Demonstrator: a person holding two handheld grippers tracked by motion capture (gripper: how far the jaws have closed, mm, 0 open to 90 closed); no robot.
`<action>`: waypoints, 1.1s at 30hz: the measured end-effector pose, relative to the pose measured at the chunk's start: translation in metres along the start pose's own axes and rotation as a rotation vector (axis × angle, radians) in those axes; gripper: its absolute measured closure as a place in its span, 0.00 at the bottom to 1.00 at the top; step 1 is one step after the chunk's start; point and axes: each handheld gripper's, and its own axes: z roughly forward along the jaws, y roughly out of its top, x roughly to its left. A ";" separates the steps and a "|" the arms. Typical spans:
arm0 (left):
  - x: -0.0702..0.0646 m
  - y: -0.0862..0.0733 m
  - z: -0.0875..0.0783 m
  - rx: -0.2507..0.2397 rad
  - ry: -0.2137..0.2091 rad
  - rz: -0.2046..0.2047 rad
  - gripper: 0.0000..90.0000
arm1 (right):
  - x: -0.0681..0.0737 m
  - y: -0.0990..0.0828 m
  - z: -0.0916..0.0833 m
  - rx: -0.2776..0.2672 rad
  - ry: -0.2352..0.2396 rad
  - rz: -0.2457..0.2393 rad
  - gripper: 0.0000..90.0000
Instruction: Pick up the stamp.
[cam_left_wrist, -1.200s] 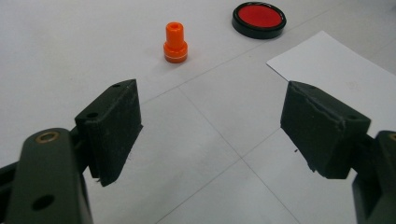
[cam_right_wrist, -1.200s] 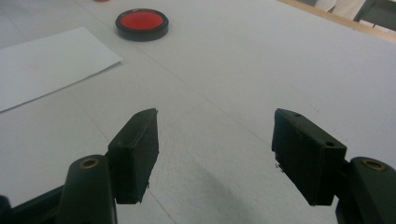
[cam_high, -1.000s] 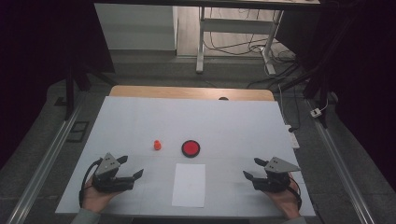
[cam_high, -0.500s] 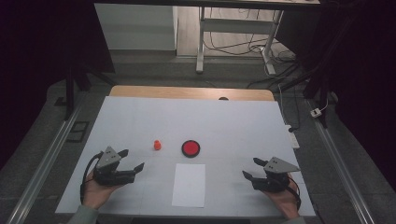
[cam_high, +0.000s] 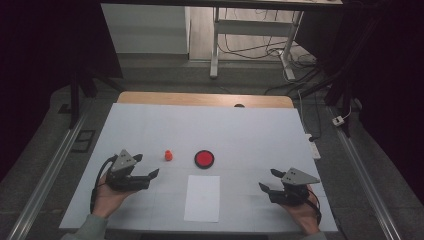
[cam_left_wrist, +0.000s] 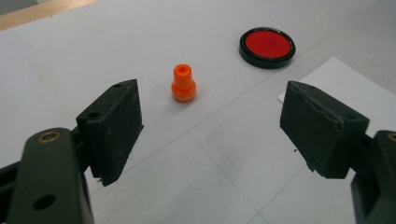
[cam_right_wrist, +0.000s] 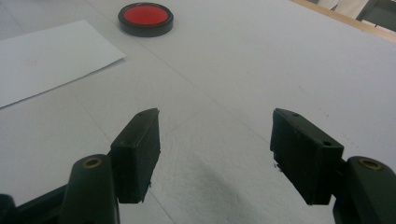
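- The little orange peg stood upright on the white table, a bit left of centre, and it was the thing nearest the left gripper.
- In the left gripper view that peg sat just beyond the jaws, closer to the left-hand one, with bare table between it and the pads, so nothing was touching it.
- The left gripper was spread wide with nothing in it, held in the person's left hand at the near left of the table, its jaws aimed right and slightly away, toward the peg.
- Just to the right of the peg was a round red disc with a black rim, lying flat, near the peg but clearly apart from it.
- Nearer the person than the disc lay a white sheet of paper, flat on the table, roughly between the two grippers.
- The right gripper was at the near right, well apart from the peg, held by the right hand.
- It was wide open too and gripping nothing; in the right gripper view only bare table lay between the jaws, with the disc and a corner of the paper farther off to the left.
- A strip of bare wood showed along the far edge of the table.
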 end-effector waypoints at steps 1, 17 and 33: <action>0.001 0.002 0.001 -0.002 -0.004 -0.005 0.24 | 0.000 0.001 0.000 0.000 0.004 -0.003 0.36; 0.003 0.028 0.023 0.020 -0.025 0.008 0.25 | -0.001 0.000 -0.003 -0.004 -0.014 0.002 0.37; 0.018 0.035 0.051 0.057 -0.006 -0.013 0.25 | 0.000 0.001 -0.002 -0.010 -0.012 0.001 0.37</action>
